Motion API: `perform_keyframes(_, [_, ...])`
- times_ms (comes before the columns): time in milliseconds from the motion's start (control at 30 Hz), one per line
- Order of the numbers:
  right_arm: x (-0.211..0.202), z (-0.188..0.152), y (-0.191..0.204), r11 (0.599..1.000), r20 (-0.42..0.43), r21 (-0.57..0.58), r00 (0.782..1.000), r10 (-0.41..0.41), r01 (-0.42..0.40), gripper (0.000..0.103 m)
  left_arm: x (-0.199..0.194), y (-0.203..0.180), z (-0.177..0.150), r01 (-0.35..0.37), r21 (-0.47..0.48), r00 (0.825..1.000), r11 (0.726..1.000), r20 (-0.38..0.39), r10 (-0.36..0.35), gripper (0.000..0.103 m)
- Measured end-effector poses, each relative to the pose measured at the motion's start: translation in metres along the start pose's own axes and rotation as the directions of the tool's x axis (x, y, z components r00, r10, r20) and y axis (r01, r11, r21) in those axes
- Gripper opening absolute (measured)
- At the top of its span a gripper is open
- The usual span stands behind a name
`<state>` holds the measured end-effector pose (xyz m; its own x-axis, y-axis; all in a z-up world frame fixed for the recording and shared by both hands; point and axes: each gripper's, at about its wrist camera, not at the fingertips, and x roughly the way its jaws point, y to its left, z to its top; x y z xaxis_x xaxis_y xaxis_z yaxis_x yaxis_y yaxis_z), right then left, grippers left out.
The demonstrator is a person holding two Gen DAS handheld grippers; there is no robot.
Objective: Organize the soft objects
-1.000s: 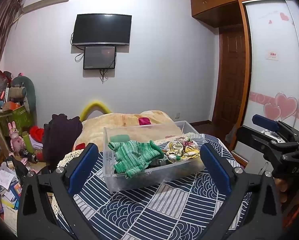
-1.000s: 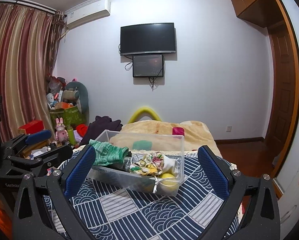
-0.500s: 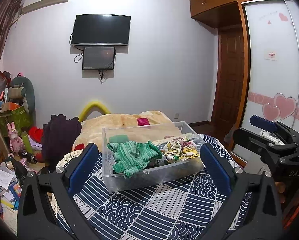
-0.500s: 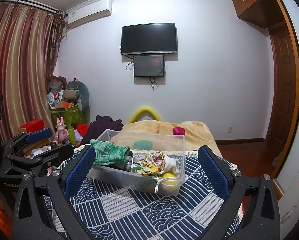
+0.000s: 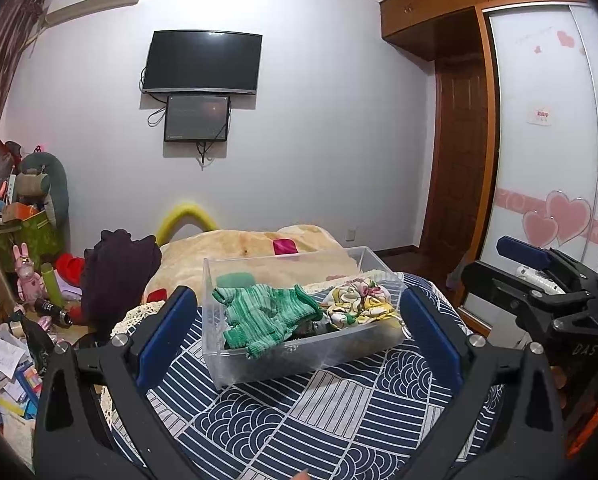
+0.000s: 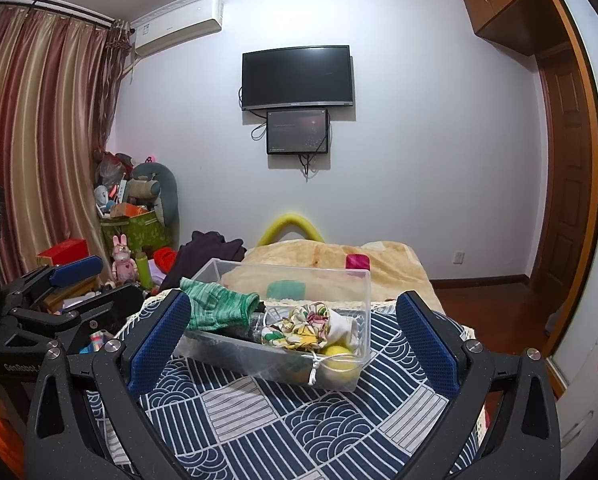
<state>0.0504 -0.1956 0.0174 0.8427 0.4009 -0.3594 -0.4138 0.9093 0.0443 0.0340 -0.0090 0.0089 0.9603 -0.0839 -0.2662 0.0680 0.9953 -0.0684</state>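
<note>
A clear plastic bin stands on a table with a navy patterned cloth. In it lie green striped gloves, a floral cloth bundle and a yellow ball. My left gripper is open and empty, held in front of the bin. My right gripper is open and empty, also in front of the bin. Each gripper shows at the edge of the other's view.
Behind the table lies a bed with a beige blanket and a dark garment. Cluttered toys and boxes fill the left floor. A wardrobe stands on the right.
Both grippers have shifted only slightly; the bin sits a little lower and closer to centre in the views. Nothing was taken hold of or let go.
</note>
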Motion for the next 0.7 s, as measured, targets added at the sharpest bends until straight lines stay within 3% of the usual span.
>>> perform_keyframes(700, [0.0017,-0.0005,0.001,1.0,-0.012,0.013,1.0,0.0,0.0,0.103,0.0028,0.0032,-0.0018,0.028,-0.016,0.999,0.999,-0.024,-0.028,0.103])
